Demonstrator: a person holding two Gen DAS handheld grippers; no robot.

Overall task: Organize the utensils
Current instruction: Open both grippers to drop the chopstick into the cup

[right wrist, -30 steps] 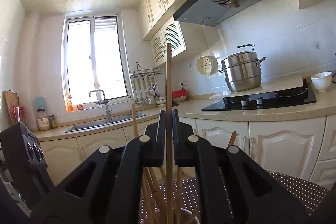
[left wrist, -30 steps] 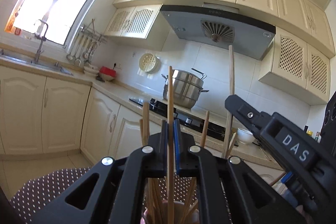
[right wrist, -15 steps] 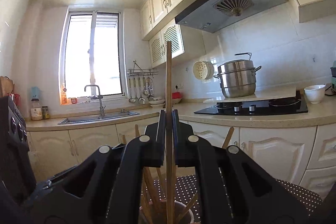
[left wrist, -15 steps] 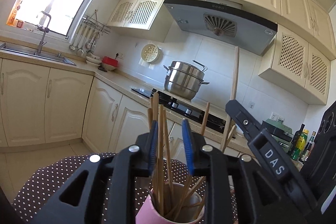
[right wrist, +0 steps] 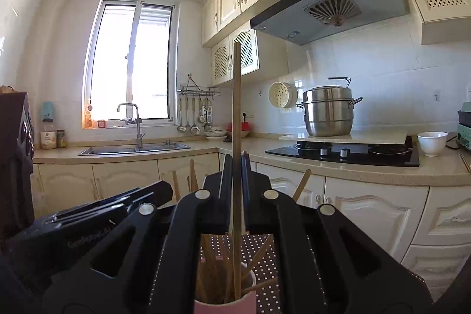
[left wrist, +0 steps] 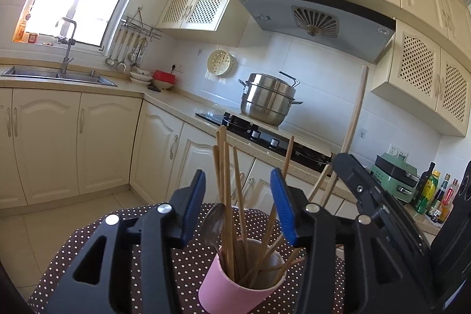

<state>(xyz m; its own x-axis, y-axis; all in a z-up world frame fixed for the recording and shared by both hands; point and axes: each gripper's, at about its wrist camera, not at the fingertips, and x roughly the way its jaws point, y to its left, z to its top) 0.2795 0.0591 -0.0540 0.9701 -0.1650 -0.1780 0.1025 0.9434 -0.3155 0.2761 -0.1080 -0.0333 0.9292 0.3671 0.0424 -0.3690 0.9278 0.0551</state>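
Observation:
A pink cup [left wrist: 232, 284] stands on a table with a brown dotted cloth [left wrist: 88, 240]. It holds several wooden chopsticks [left wrist: 225, 181] and a metal spoon [left wrist: 213, 222]. My left gripper [left wrist: 238, 205] sits just behind the cup. Its jaws are opening, and the chopsticks stand loose between the blue pads [left wrist: 194, 205], which do not press them. My right gripper [right wrist: 237, 172] is shut on one upright chopstick [right wrist: 236, 108], whose lower end reaches into the pink cup [right wrist: 250, 300]. In the left wrist view the right gripper [left wrist: 368, 211] shows at the right with that chopstick [left wrist: 356, 114].
Cream cabinets and a counter run along the walls, with a sink [right wrist: 132, 149] under the window. A steel pot [right wrist: 328, 114] sits by the black hob [right wrist: 344, 152], and a white bowl [right wrist: 431, 143] lies to its right. Bottles [left wrist: 432, 190] and a green appliance [left wrist: 394, 175] stand at the far right.
My left gripper let go of its chopstick, which now stands in the cup, and its jaws have spread while it drew back. My right gripper keeps its chopstick and has shifted slightly.

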